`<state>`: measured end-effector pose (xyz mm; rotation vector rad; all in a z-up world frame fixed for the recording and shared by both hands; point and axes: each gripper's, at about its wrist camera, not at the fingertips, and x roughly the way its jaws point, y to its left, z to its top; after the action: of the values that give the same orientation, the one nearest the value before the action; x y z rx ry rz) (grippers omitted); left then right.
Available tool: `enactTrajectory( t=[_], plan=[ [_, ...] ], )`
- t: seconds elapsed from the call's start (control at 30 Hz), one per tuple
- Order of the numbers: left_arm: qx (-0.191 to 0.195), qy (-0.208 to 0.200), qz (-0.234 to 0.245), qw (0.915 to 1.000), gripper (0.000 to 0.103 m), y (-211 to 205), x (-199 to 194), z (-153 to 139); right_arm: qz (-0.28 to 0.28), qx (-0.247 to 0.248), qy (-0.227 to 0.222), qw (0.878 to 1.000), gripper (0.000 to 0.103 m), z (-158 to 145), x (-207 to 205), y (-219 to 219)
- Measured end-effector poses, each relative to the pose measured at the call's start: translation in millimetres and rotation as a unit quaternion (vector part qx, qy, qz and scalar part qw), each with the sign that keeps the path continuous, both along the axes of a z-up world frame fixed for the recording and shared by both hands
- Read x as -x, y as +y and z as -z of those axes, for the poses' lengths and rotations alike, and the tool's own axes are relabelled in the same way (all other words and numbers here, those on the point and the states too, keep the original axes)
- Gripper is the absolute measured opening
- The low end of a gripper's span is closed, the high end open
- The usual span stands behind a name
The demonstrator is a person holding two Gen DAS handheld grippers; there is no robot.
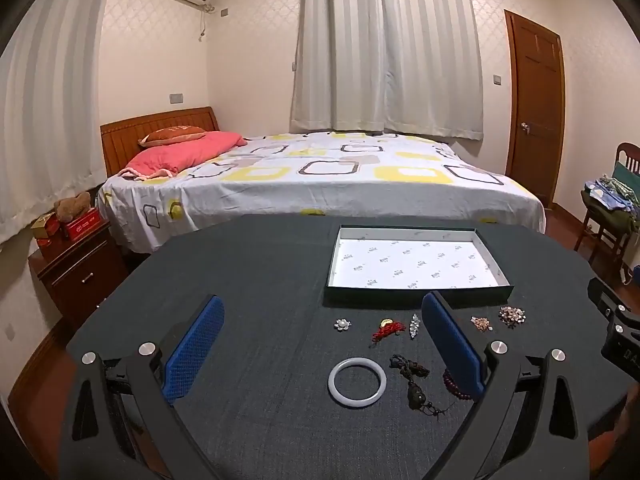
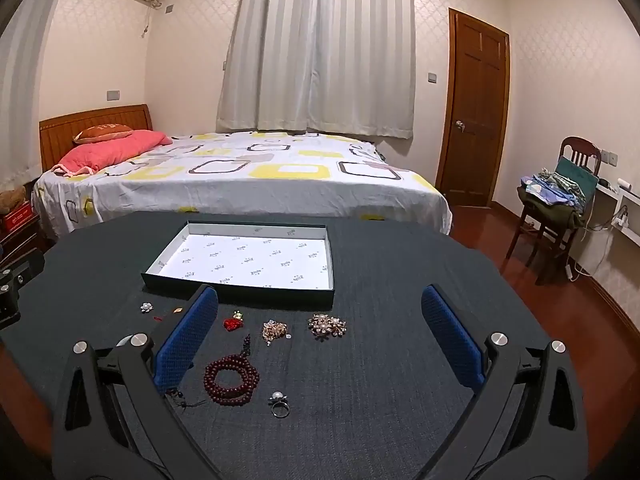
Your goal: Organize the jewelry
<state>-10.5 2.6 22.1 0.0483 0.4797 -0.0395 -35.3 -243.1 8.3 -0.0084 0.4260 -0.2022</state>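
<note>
Your left tongs [image 1: 320, 354] are wide open and hold nothing. Your right tongs [image 2: 320, 344] are wide open too, and empty. Both hang just above the dark worktop [image 1: 256, 272].

Closest to your left tongs lies the white bangle [image 1: 357, 380], flat on the cloth. Just beside it is a dark beaded charm [image 1: 414, 384]. Closest to your right tongs are the red bead bracelet [image 2: 231, 379] and the pearl ring [image 2: 279, 403].

A bit farther sit the small pieces in a row: a little flower pin [image 1: 342, 324], a red cord charm [image 1: 386, 330], a red pendant [image 2: 232, 323], a gold cluster [image 2: 275, 330] and a big sparkly brooch [image 2: 327, 325].

Behind them all is the open box [image 2: 240, 294], white inside with nothing in it yet. So no piece looks put away.

Pick one near thing first, perhaps the bangle. Come straight down, put one finger on each side of its rim, and squeeze softly so it does not slip away. Lift it high enough to clear the box wall. Lay pieces apart inside so they don't tangle.
</note>
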Motion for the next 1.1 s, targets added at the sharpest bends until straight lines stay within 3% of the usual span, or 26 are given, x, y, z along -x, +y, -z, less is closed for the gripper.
enactTrajectory(
  t=[1.1],
  plan=[
    [0.003,0.005,0.001,1.0,0.096,2.4,-1.7,9.1,-0.002,-0.001,-0.001,1.0,0.099,1.1,-1.9,5.0]
  ],
)
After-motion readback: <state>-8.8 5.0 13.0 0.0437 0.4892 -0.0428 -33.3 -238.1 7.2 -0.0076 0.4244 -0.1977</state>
